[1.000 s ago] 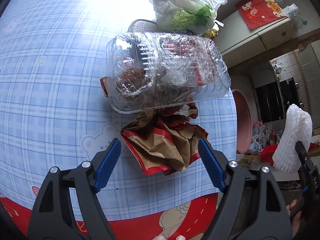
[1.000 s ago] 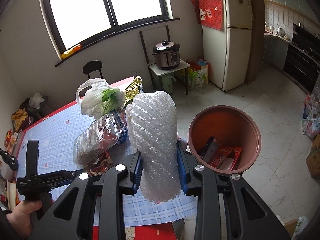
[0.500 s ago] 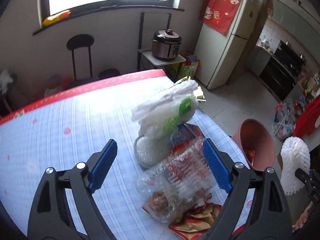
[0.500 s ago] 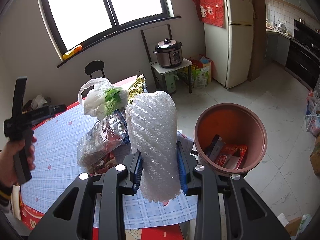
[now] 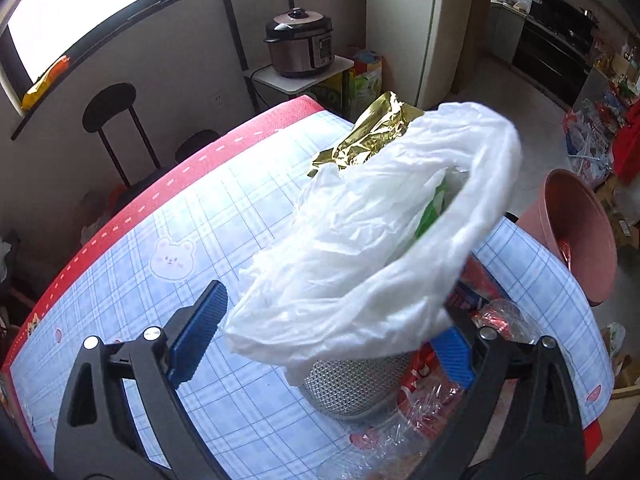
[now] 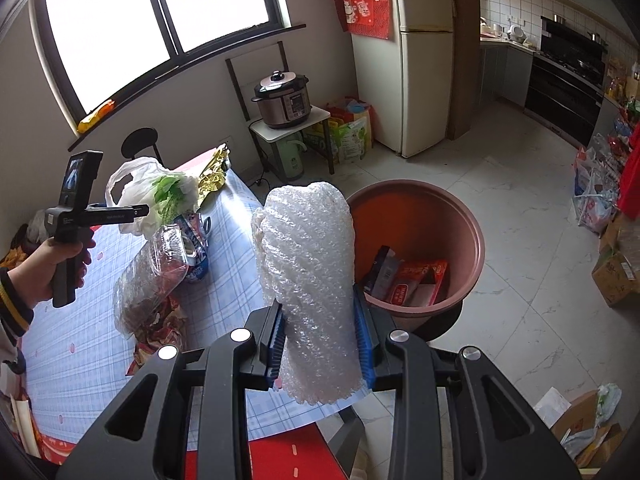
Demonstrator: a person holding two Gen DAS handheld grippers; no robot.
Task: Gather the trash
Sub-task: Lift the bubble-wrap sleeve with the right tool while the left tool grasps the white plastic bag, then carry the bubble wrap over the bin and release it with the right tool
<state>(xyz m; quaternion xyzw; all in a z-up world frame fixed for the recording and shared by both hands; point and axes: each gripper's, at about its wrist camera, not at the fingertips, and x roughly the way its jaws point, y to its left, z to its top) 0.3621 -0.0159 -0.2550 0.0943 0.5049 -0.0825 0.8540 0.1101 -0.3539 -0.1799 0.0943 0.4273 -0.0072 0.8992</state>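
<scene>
Trash collection at the tabletop [image 5: 120, 280]: your right gripper [image 6: 320, 344] is clenching a bubble-wrap roll [image 6: 308, 272] upright beside the brown bin [image 6: 472, 248], while your left gripper [image 5: 320, 336] is spreading its jaws, still opening, around a white plastic bag [image 5: 360, 248] without pressing it.
</scene>
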